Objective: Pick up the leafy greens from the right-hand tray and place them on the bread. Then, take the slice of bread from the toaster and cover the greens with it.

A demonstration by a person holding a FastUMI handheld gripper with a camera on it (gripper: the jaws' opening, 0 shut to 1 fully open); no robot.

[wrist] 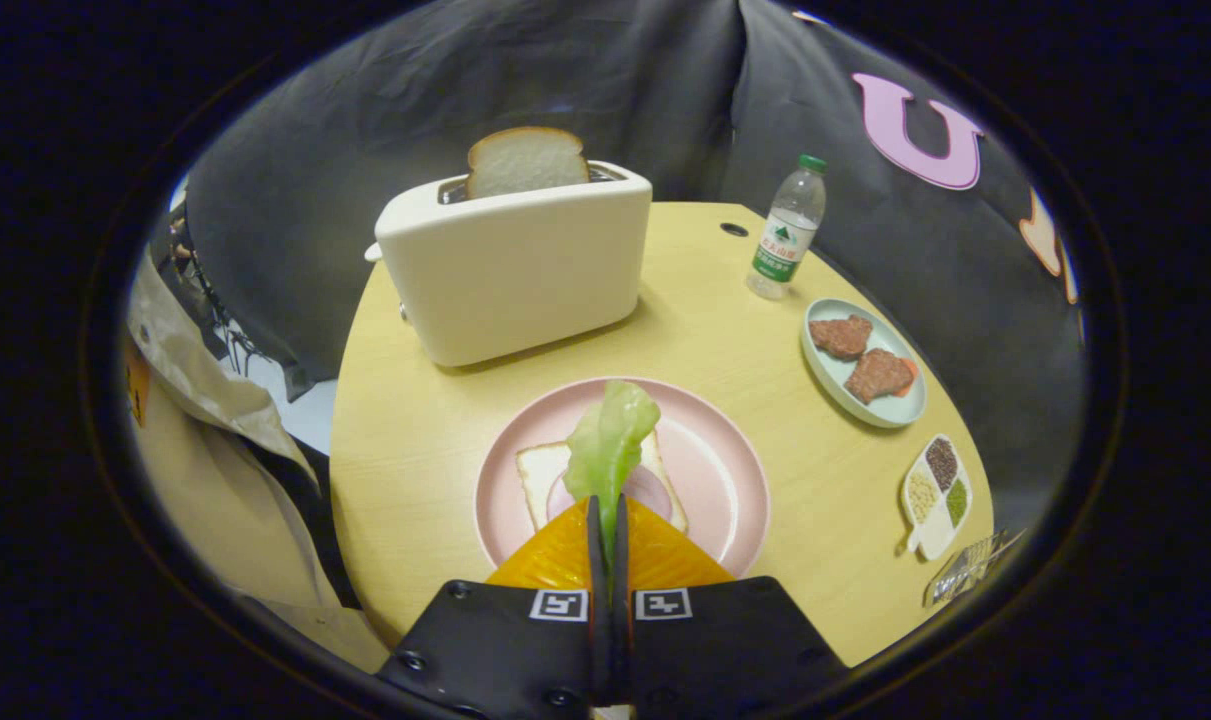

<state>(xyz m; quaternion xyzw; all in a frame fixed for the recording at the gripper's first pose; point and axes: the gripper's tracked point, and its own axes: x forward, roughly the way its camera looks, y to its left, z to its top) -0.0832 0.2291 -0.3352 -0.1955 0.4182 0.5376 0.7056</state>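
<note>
Dark cloth walls close around a round pale wooden desk (415,420), where everything for the sandwich is laid out. At the near side the tool (606,520) has its two fingers pressed almost together on the stem end of the leafy greens (610,440), so it is clamped on the leaf, which stands up and leans ahead of the fingertips. Directly below the leaf lies the bread (540,475) on a pink plate (725,470), with what looks like a pale round slice on top of it.

The step in hand looks like setting the greens down. To do it well, I would lower the tool until the leaf droops flat across the bread, keep it centred so no edge hangs over the plate, and only then part the fingers, lifting straight up so the leaf does not drag.

Counting: one toaster (515,270) beyond the plate, one slice of bread (525,160) standing up out of its slot, one water bottle (787,232), one small bluish tray (890,410) to the right holding two brown pieces (862,355), and one little divided dish (935,495) with three kinds of grains or seeds. One leaf, one bread slice on the plate.
</note>
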